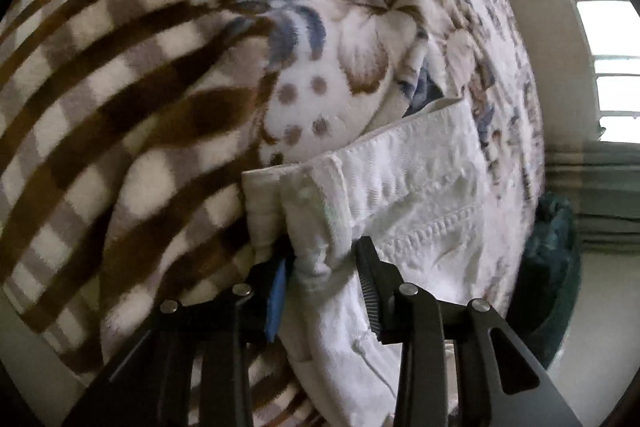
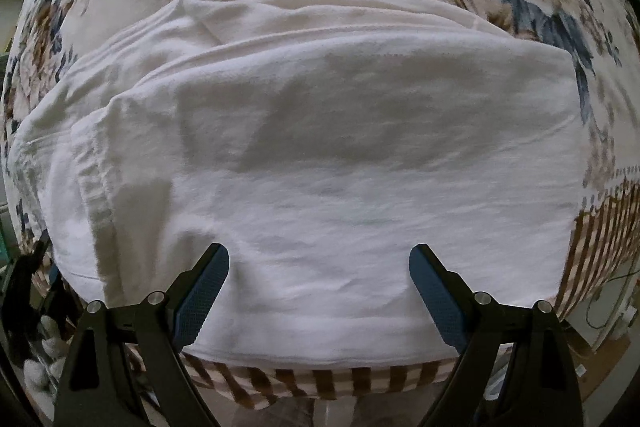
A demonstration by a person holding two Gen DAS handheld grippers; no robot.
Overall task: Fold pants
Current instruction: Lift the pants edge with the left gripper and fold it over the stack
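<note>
the left gripper [image 1: 324,267] pinches the white cotton pants [image 1: 404,195] on the fuzzy flower blanket [image 1: 160,67]; the right gripper [image 2: 320,259] is wide apart above them.

Daylight enters from a window [image 1: 596,27] at the upper right of the left wrist view, blown out to white glare. The blanket [image 1: 140,87] at left is smeared with motion blur. Both views bulge with fisheye distortion and darken to black at the corners. In the right wrist view light is soft and dim; grey shadows lie across the white pants [image 2: 320,155].
</note>
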